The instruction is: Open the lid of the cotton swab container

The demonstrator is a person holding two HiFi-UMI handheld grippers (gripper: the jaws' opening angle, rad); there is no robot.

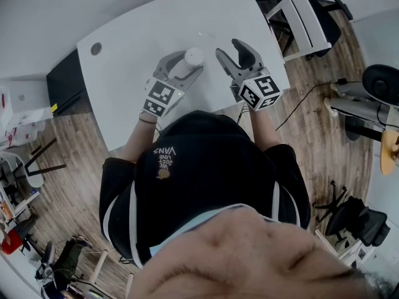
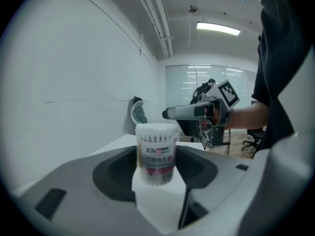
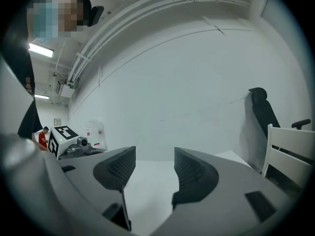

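Left gripper is clamped on the container, both pads snug against its sides. It stands upright around the middle of the table, label facing the left gripper's camera, white swab tips packed at the top. A clear round piece sticks up just behind its rim, can't say for sure that's the lid. Right gripper sits just beside it toward the table's right edge, jaws apart, nothing between them, not touching the container.
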